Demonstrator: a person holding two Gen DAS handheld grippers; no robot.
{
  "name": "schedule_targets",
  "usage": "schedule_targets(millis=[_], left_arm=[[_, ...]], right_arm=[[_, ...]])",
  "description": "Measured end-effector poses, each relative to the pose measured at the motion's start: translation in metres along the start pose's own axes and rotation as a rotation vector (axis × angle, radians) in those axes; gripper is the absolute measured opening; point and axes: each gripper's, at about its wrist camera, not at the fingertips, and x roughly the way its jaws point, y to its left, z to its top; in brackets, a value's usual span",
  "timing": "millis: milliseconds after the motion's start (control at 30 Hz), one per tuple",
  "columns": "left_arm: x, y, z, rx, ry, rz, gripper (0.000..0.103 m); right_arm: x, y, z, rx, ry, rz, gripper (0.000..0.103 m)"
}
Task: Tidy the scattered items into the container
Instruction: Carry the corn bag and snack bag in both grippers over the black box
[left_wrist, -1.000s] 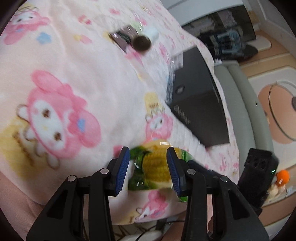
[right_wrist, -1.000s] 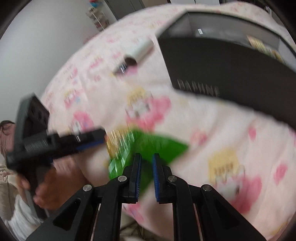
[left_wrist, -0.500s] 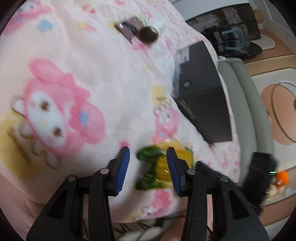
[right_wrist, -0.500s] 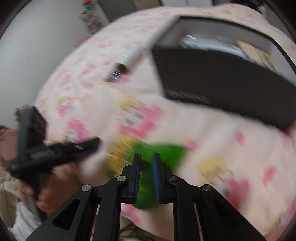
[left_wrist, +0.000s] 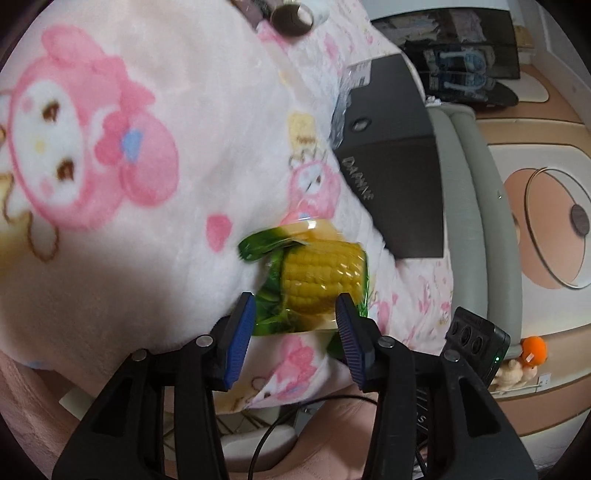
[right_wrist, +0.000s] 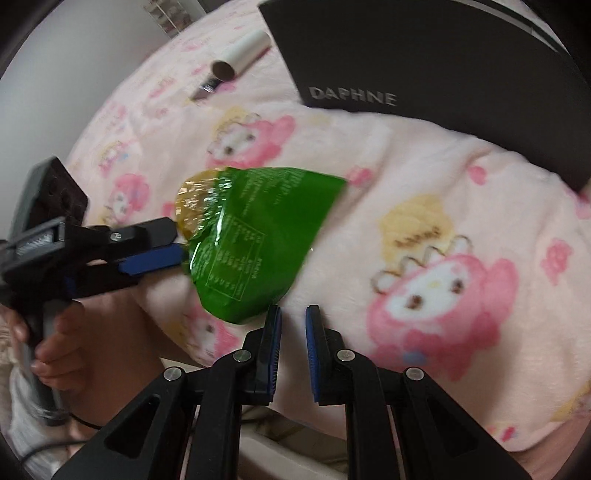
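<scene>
A green packet with a corn cob (left_wrist: 317, 280) rests at the near edge of the pink cartoon blanket (left_wrist: 147, 221). My left gripper (left_wrist: 295, 314) is opening its jaws, and the packet's near end lies between the tips with no clear squeeze. From the right wrist view, the left gripper (right_wrist: 177, 240) reaches the packet (right_wrist: 258, 236) from the left. My right gripper (right_wrist: 293, 314) keeps a narrow gap holding nothing, with the packet's corner just left of its fingers. The black box marked DAPHNE (right_wrist: 443, 74) (left_wrist: 391, 166) stands behind. A white tube (right_wrist: 243, 55) (left_wrist: 295, 18) lies farther back.
A small dark wrapper (right_wrist: 205, 88) lies beside the tube. A hand (right_wrist: 55, 350) grips the left tool's handle. Right of the bed are a grey padded edge (left_wrist: 469, 184), a round glass table (left_wrist: 554, 229) and an orange toy (left_wrist: 532, 347). Cables (left_wrist: 280, 424) hang below the blanket's edge.
Both views have tipped downward. The packet now sits farther ahead of my left tips, whose jaws stand a little wider. It now lies left of my right fingers instead of behind them.
</scene>
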Motion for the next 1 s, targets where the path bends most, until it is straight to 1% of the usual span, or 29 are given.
schedule_targets(millis=[33, 100, 200, 267, 333, 367, 433, 533, 600, 667, 800, 867, 933, 967, 1000], left_arm=[[-0.001, -0.001, 0.002, 0.003, -0.014, -0.005, 0.045], [-0.006, -0.002, 0.003, 0.003, -0.041, -0.020, 0.045], [-0.017, 0.000, 0.006, -0.009, -0.100, -0.018, 0.045], [-0.025, 0.002, 0.008, -0.015, -0.146, -0.007, 0.045], [-0.034, 0.009, 0.011, -0.035, -0.173, -0.038, 0.045], [-0.036, 0.011, 0.012, -0.048, -0.181, -0.054, 0.045], [-0.040, 0.017, 0.015, -0.072, -0.192, -0.072, 0.045], [-0.037, 0.020, 0.017, -0.087, -0.195, -0.078, 0.045], [-0.037, 0.018, 0.016, -0.084, -0.194, -0.089, 0.045], [-0.039, 0.019, 0.017, -0.096, -0.195, -0.124, 0.046], [-0.028, 0.011, 0.041, -0.099, -0.175, -0.032, 0.047], [-0.021, 0.003, 0.053, -0.066, -0.164, -0.004, 0.047], [-0.011, -0.005, 0.064, -0.023, -0.156, 0.048, 0.047], [-0.007, -0.005, 0.066, -0.009, -0.152, 0.066, 0.047], [-0.004, -0.002, 0.068, -0.004, -0.149, 0.073, 0.047]], right_arm=[[0.000, 0.002, 0.002, -0.001, -0.012, 0.037, 0.011], [0.004, 0.006, 0.011, -0.007, -0.031, 0.081, 0.011], [0.007, 0.016, 0.033, -0.007, -0.055, 0.092, 0.011], [0.002, 0.028, 0.047, -0.017, -0.096, 0.111, 0.011], [-0.010, 0.045, 0.067, -0.056, -0.171, 0.122, 0.014], [-0.013, 0.053, 0.075, -0.084, -0.193, 0.131, 0.014], [-0.014, 0.064, 0.085, -0.123, -0.206, 0.152, 0.014], [-0.012, 0.068, 0.090, -0.148, -0.200, 0.122, 0.014], [-0.011, 0.059, 0.091, -0.113, -0.208, 0.097, 0.014], [-0.008, 0.050, 0.092, -0.065, -0.207, 0.061, 0.014], [-0.019, 0.021, 0.091, -0.003, -0.227, 0.011, 0.015], [-0.019, 0.011, 0.093, 0.016, -0.226, -0.013, 0.016], [-0.014, 0.006, 0.098, 0.033, -0.213, -0.023, 0.016], [-0.012, 0.005, 0.100, 0.034, -0.211, -0.021, 0.018], [-0.008, 0.005, 0.104, 0.032, -0.213, -0.016, 0.024]])
